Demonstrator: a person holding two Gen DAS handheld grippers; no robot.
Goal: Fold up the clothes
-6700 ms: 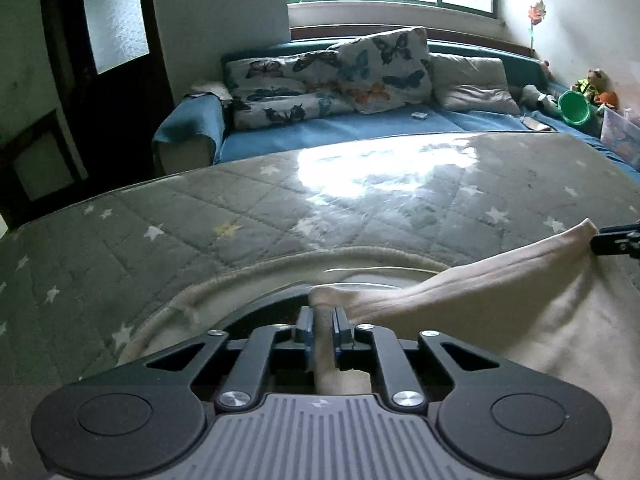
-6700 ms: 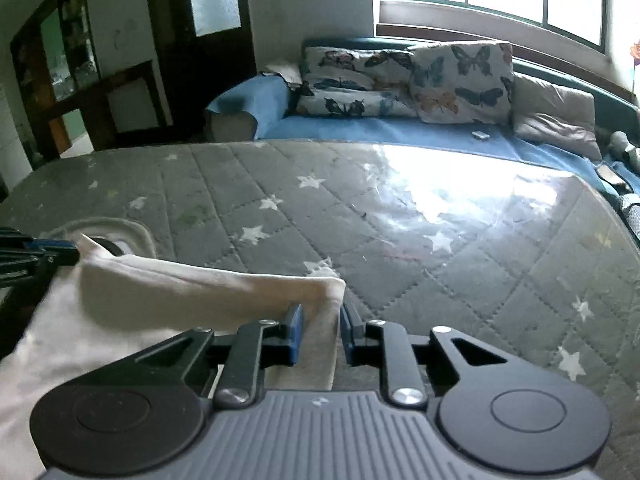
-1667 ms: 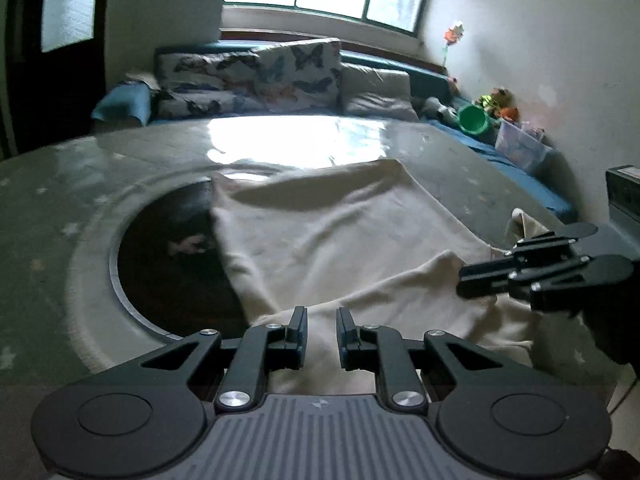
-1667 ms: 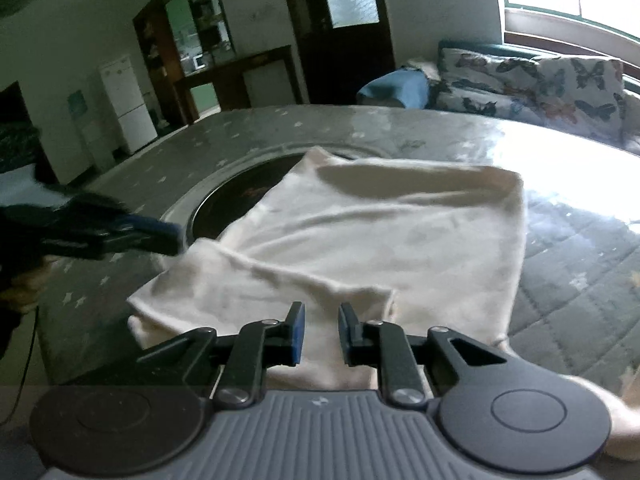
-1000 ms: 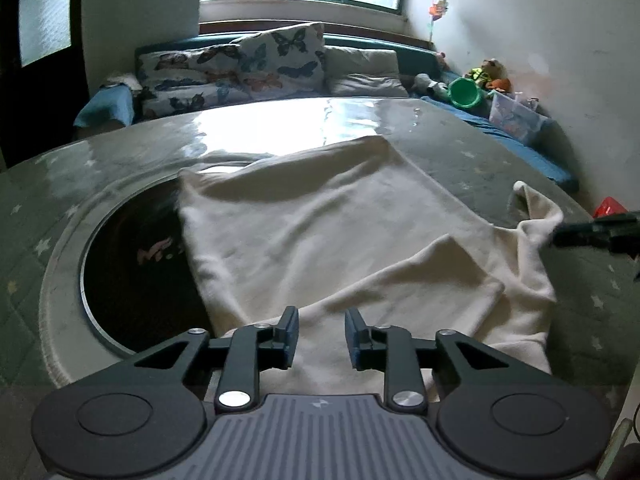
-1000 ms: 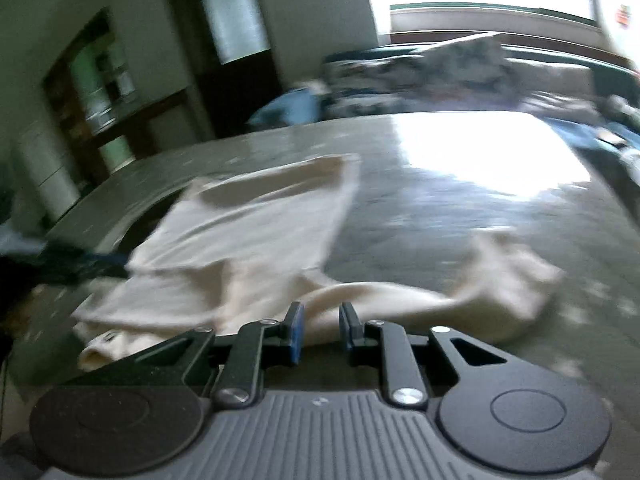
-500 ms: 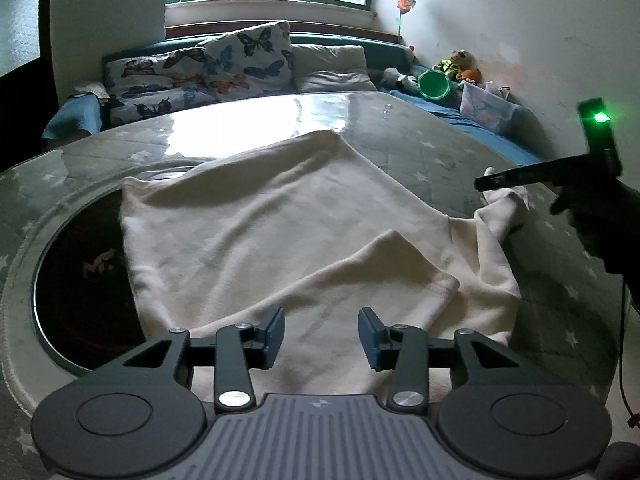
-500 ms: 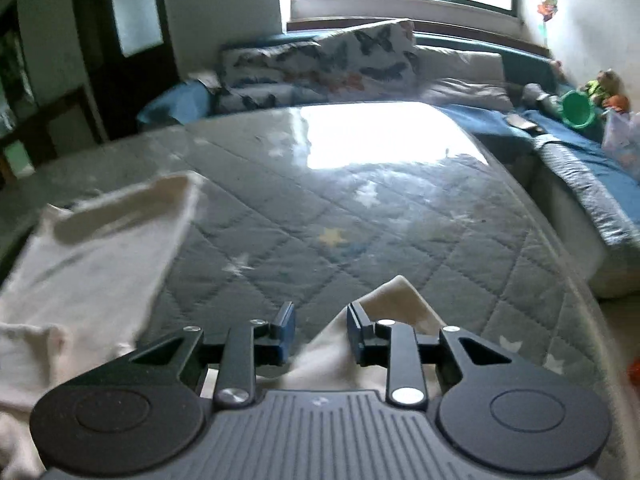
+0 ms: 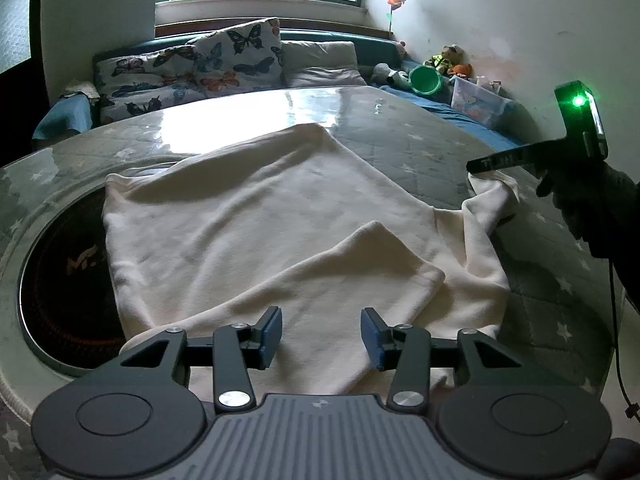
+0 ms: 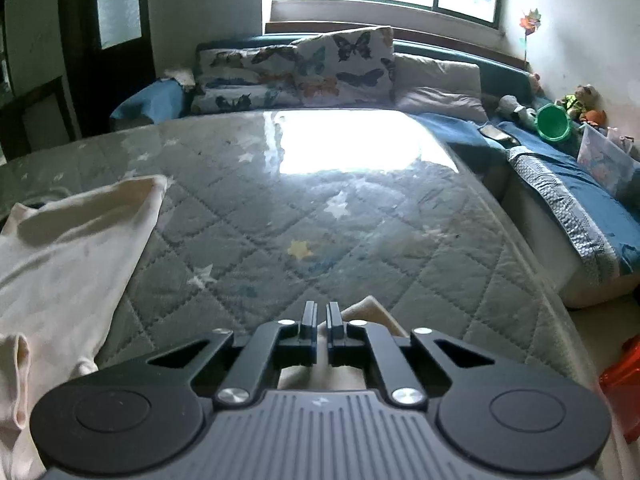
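Observation:
A cream garment (image 9: pixel 260 216) lies spread on the grey quilted table (image 9: pixel 420 148), with one sleeve folded in over its near right part. My left gripper (image 9: pixel 320 332) is open and empty just above the garment's near edge. My right gripper (image 10: pixel 322 320) is shut on the garment's other sleeve (image 10: pixel 368 308), at the table's right side. In the left wrist view the right gripper (image 9: pixel 474 166) pinches that sleeve end (image 9: pixel 492 188). The garment's body shows at the left of the right wrist view (image 10: pixel 68 240).
A dark round hotplate (image 9: pixel 52 276) is set into the table, partly under the garment's left side. A blue sofa with butterfly cushions (image 9: pixel 208 68) runs behind the table. Toys and a green bucket (image 9: pixel 426 80) sit at the far right. A red object (image 10: pixel 624 380) lies on the floor.
My left gripper let go of the garment and its jaws opened wide. My right gripper swung to the right sleeve and closed on it.

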